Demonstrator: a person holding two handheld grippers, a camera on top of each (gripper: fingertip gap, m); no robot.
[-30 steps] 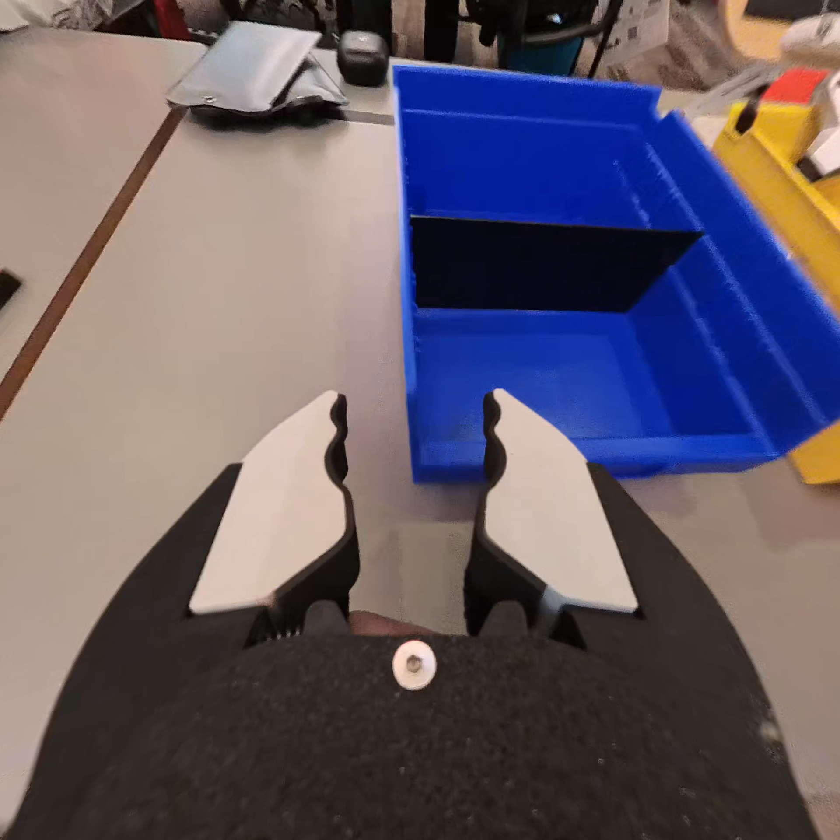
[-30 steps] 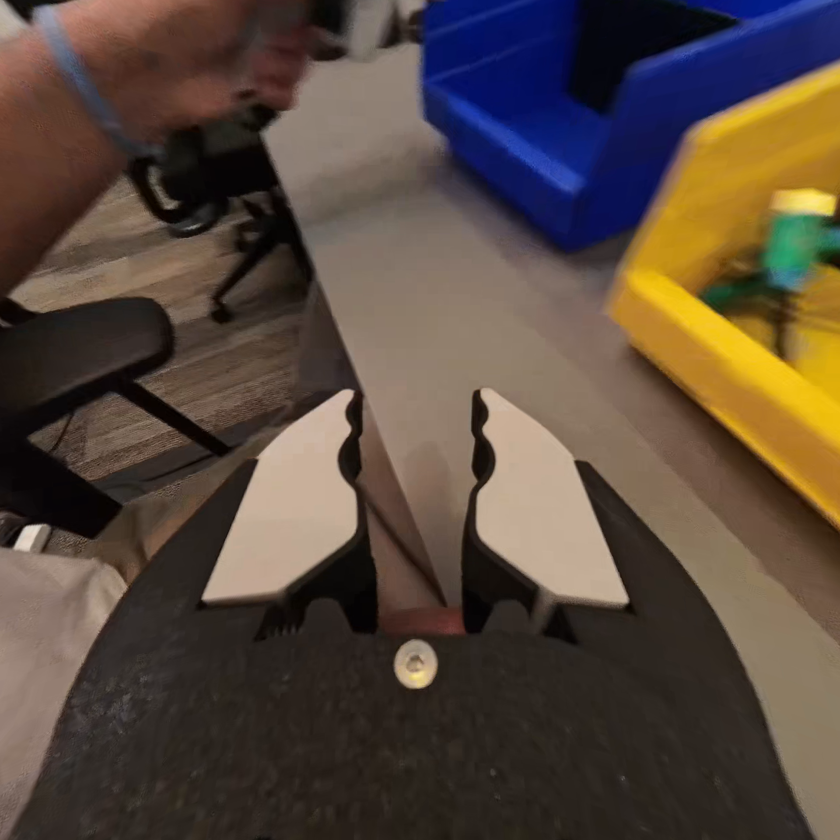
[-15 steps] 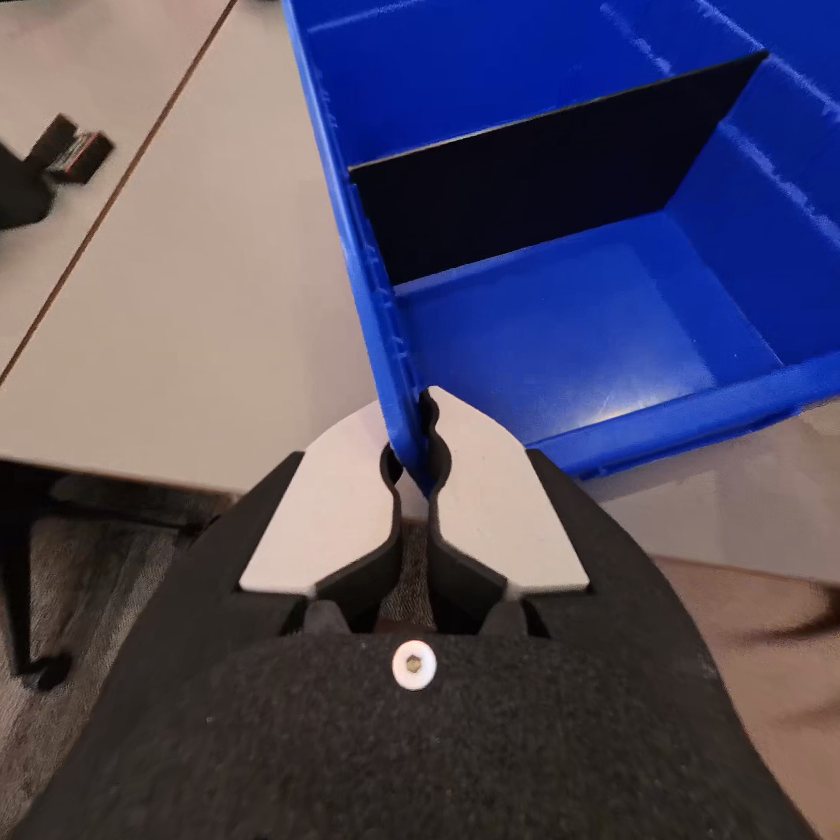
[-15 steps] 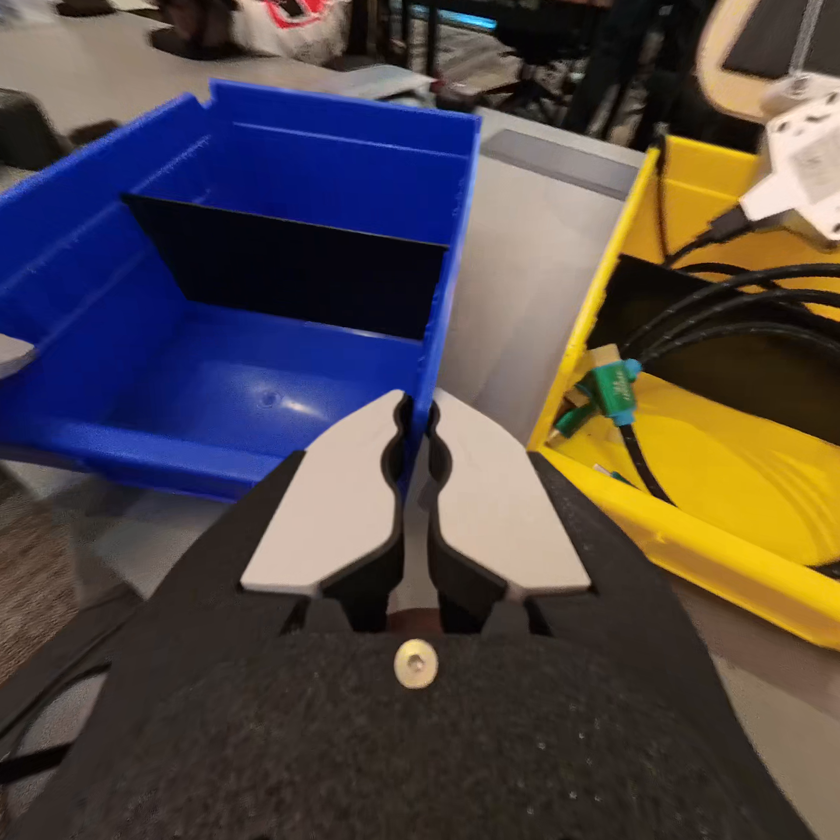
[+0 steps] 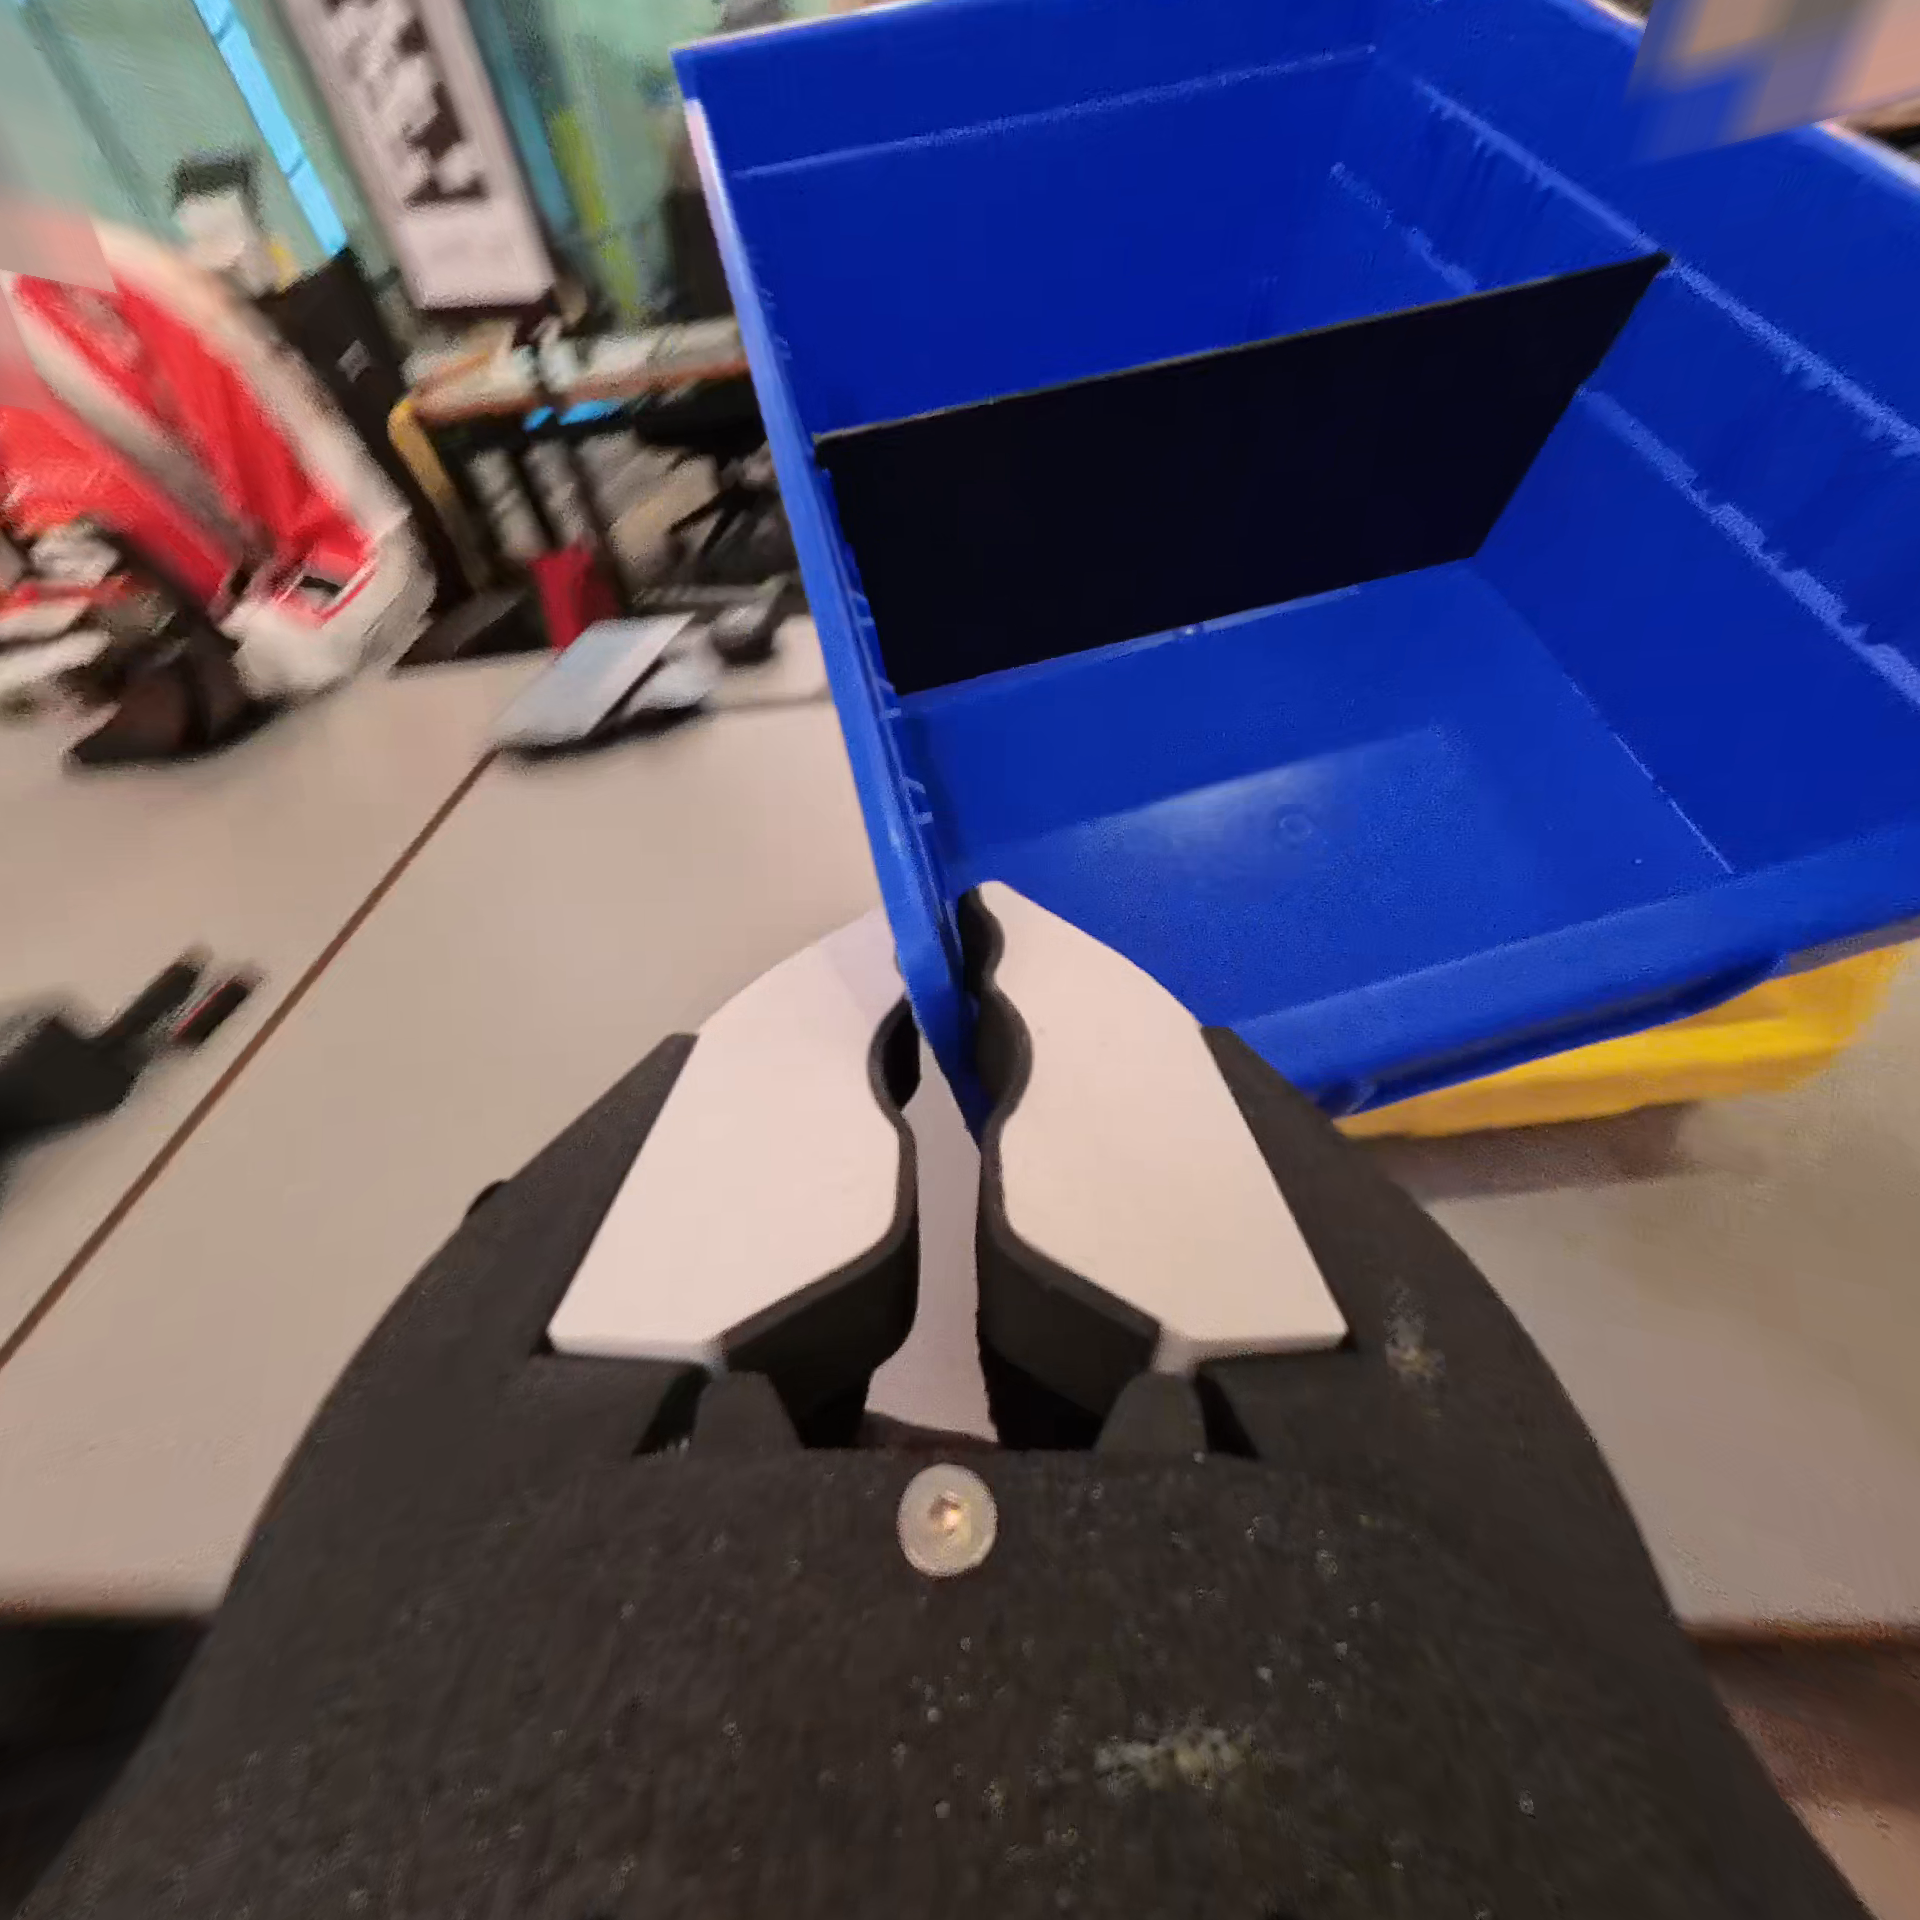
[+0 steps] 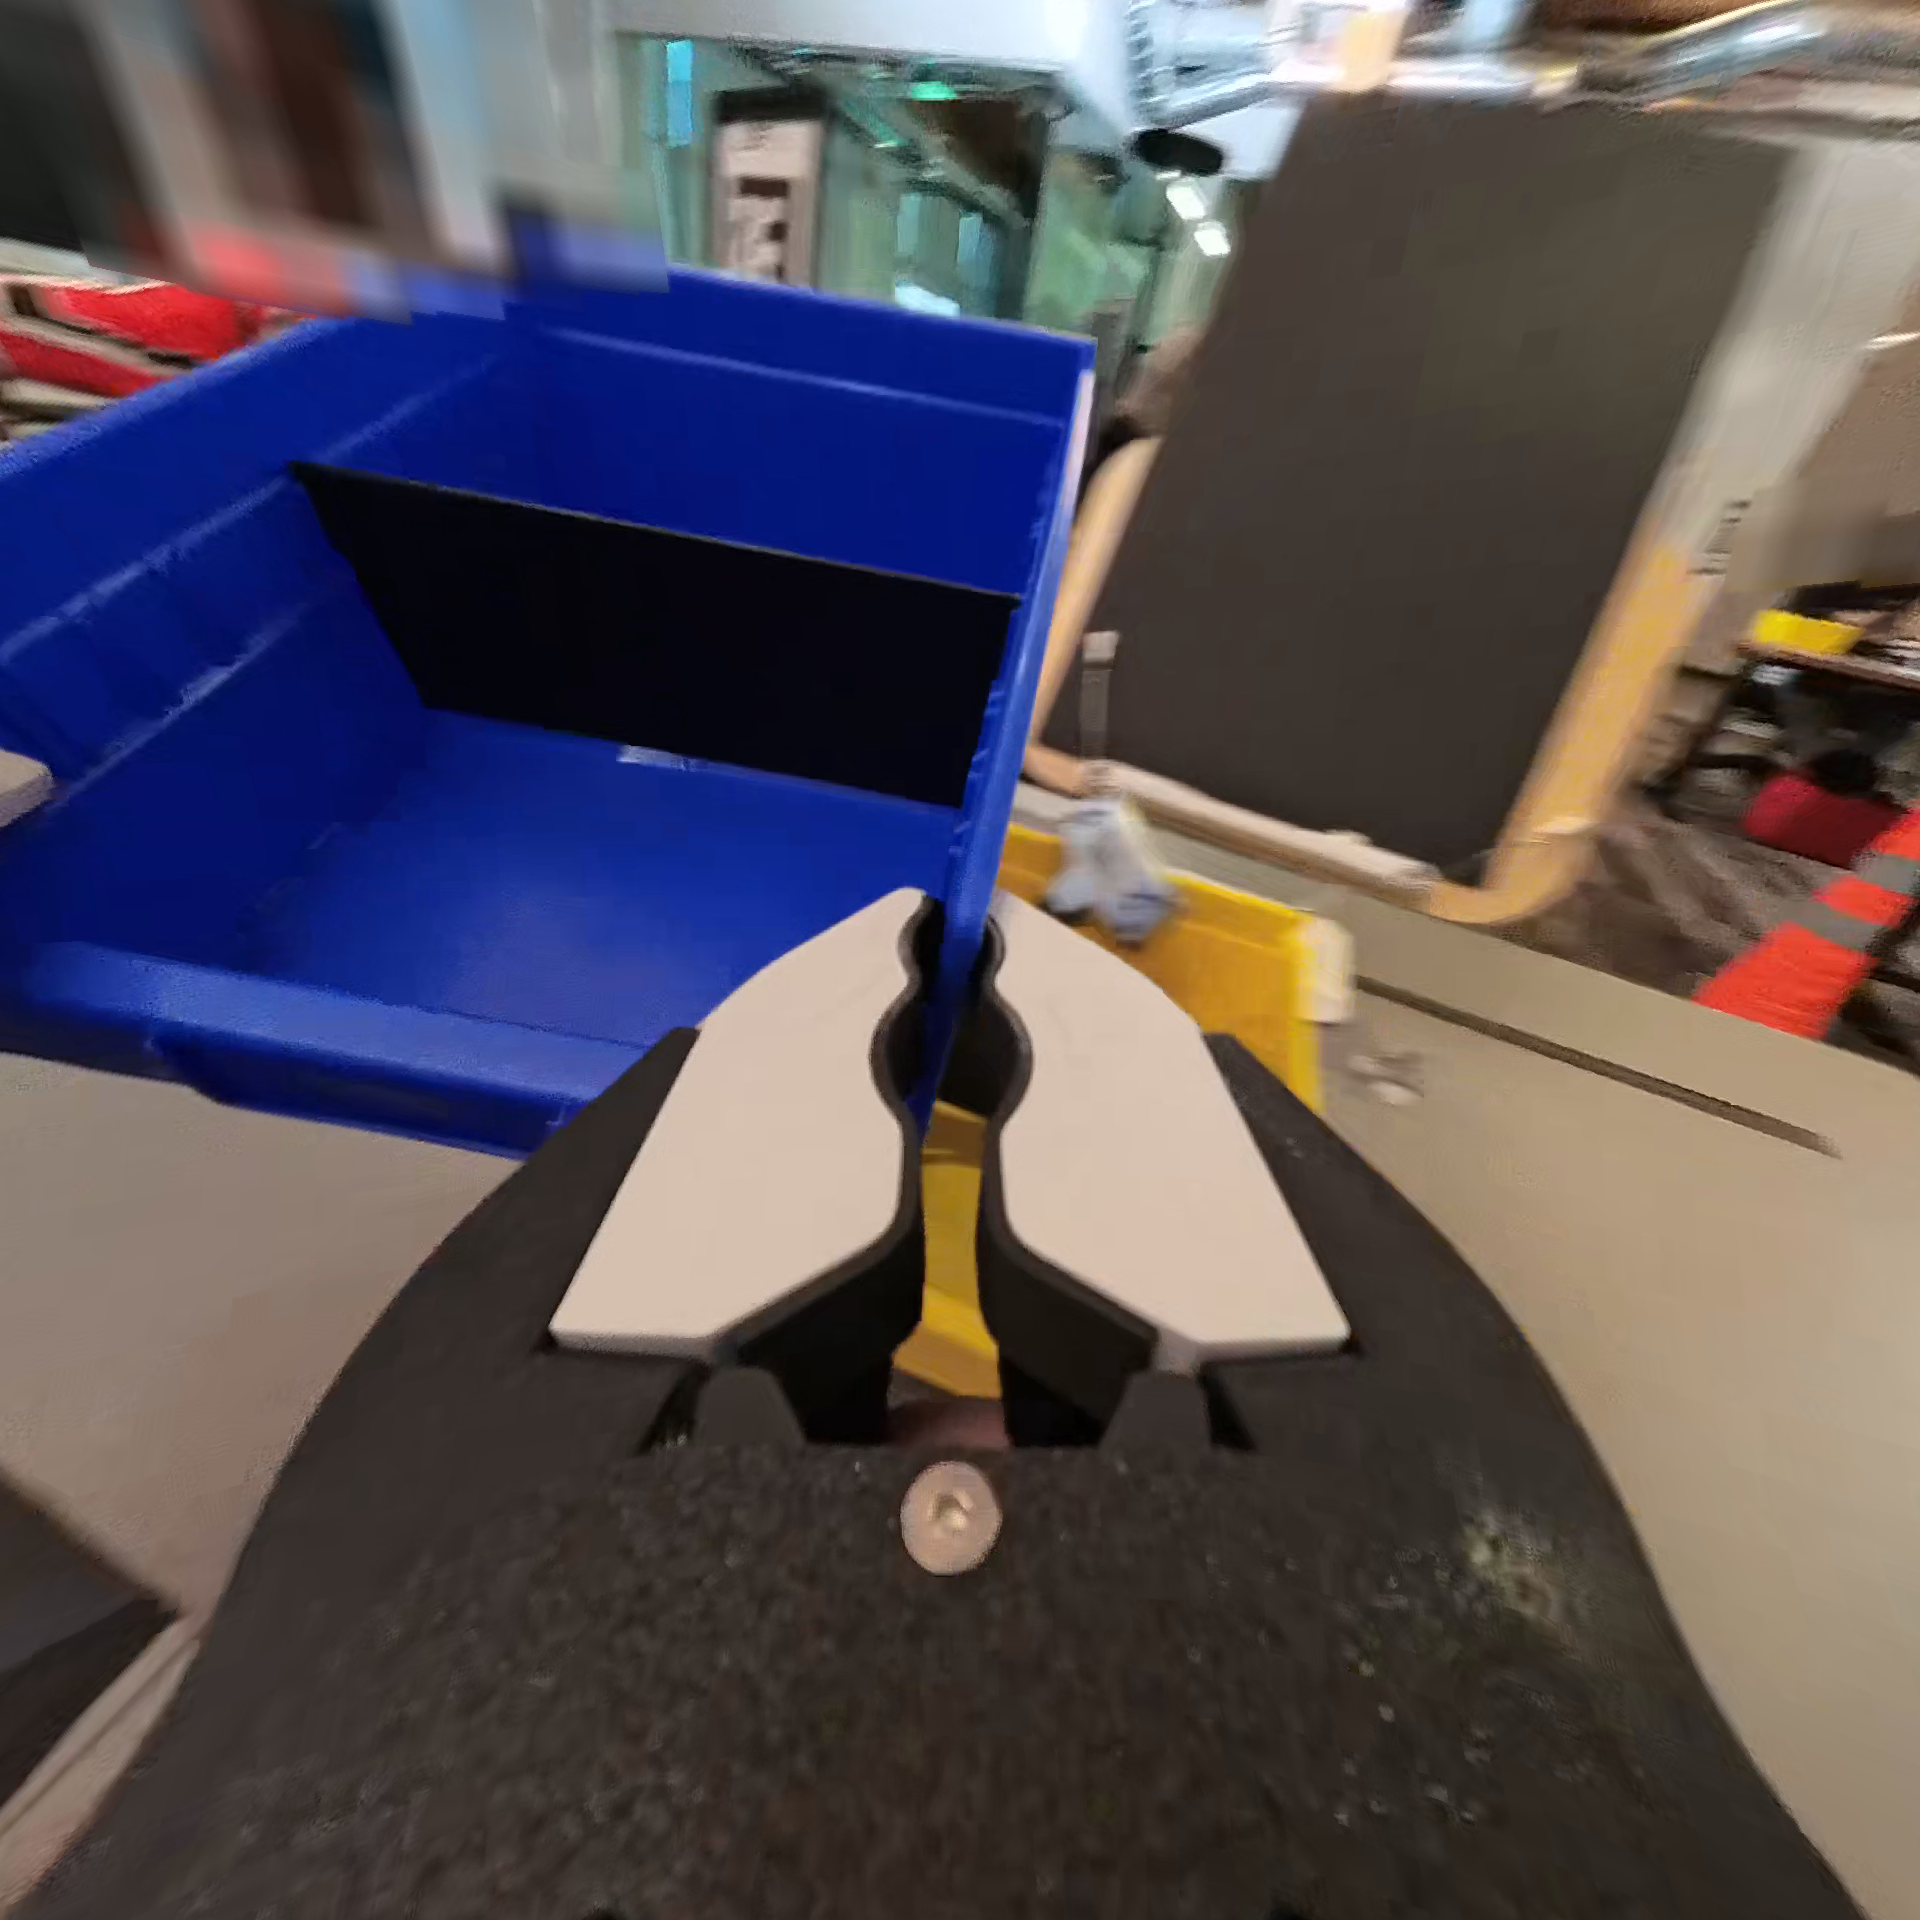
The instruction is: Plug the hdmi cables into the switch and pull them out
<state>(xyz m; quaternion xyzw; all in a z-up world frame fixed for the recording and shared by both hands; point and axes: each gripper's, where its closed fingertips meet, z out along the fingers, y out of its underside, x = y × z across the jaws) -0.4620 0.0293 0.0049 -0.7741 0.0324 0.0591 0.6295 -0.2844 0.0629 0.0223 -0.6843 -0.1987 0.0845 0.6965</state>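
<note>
Each hand-held gripper, left (image 5: 940, 971) and right (image 6: 961, 951), is clenched on a side wall of the blue bin (image 5: 1351, 831), whose long axis points away from both cameras above the counter (image 5: 520, 987).

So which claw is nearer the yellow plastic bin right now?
Right. The right claw grips the blue plastic bin's wall directly above the yellow plastic bin; the left claw grips the opposite wall, farther away.
</note>
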